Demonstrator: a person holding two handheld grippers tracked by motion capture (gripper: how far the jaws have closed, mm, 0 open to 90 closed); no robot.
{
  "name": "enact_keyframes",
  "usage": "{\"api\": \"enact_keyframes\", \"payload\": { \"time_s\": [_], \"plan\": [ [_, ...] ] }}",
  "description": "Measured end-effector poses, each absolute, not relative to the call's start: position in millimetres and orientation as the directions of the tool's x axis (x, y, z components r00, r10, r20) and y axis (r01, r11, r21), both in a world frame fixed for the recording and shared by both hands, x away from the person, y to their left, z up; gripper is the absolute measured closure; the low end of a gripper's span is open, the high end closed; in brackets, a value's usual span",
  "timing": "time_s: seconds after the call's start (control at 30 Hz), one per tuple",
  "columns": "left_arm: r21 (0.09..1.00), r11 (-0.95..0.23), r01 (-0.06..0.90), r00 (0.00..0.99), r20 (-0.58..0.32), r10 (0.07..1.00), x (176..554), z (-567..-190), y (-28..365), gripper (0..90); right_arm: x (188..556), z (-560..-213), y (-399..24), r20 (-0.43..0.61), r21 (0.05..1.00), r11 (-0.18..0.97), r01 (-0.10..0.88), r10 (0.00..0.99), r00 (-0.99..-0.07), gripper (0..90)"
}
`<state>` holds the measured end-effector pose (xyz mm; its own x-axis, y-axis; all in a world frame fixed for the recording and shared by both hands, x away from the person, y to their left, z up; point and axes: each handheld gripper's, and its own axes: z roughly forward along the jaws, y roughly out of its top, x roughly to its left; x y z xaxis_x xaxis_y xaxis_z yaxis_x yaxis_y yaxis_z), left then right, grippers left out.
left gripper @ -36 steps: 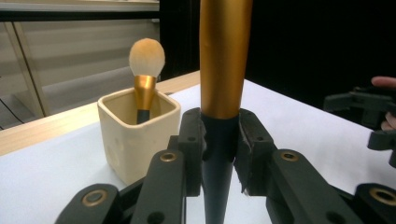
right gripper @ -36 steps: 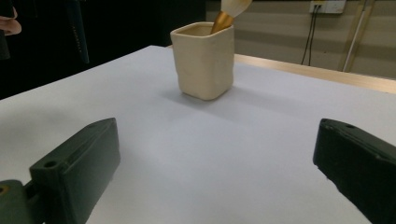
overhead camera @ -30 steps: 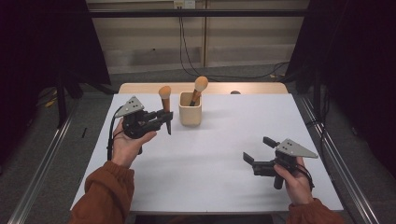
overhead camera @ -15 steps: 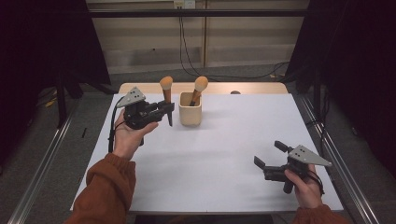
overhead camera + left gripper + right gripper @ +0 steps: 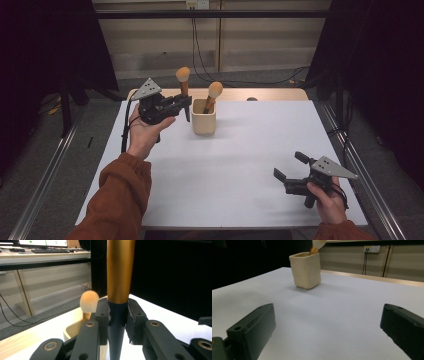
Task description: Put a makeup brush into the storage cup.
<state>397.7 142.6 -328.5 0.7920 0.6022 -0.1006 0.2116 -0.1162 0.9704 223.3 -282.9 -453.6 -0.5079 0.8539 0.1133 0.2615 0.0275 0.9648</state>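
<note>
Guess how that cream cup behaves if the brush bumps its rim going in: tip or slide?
The cup looks squat and thick-walled, so it would probably slide on the smooth white table rather than tip. The brush leaning inside adds little top weight. Its flat sides shouldn't roll.

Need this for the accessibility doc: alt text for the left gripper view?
The left gripper clamps a makeup brush upright by its dark, tapering handle below the gold ferrule. Behind it, a second brush stands in a beige cup on the white table.

White rectangular tabletop with a light wooden far edge, a cream squarish ceramic cup standing toward its far left
</note>
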Motion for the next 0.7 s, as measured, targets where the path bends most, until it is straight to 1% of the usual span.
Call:
{"api": "enact_keyframes", "payload": {
  "time_s": [0.23, 0.3, 0.37, 0.43, 0.63, 0.7],
  "plan": [
    [0.975, -0.116, 0.187, 0.8, -0.083, 0.594, 406.4, -317.2, 128.1, 74.3, 223.1, -453.7, -286.3, 0.12, 0.965, 0.016, 0.261, 0.86, -0.496, 0.0],
    [0.978, -0.089, 0.191, 0.798, -0.101, 0.595, 411.2, -314.4, 126.0, 74.3, 223.0, -454.0, -286.5, 0.113, 0.966, 0.023, 0.259, 0.859, -0.5, 0.0],
    [0.979, -0.083, 0.186, 0.796, -0.101, 0.597, 415.1, -313.3, 124.4, 74.3, 222.4, -453.9, -285.5, 0.111, 0.967, 0.024, 0.255, 0.858, -0.502, 0.0],
    [0.983, -0.081, 0.168, 0.795, -0.086, 0.6, 420.2, -313.9, 122.2, 74.3, 221.6, -453.2, -284.0, 0.116, 0.967, 0.019, 0.253, 0.854, -0.507, 0.0],
    [0.979, -0.081, 0.185, 0.779, -0.096, 0.619, 434.2, -320.1, 119.5, 74.3, 221.2, -453.5, -284.9, 0.122, 0.966, 0.014, 0.256, 0.854, -0.506, 0.0],
    [0.979, -0.094, 0.18, 0.776, -0.083, 0.625, 439.5, -324.3, 118.3, 74.3, 220.7, -453.8, -284.3, 0.119, 0.964, 0.02, 0.265, 0.858, -0.499, 0.0]
  ]
}}
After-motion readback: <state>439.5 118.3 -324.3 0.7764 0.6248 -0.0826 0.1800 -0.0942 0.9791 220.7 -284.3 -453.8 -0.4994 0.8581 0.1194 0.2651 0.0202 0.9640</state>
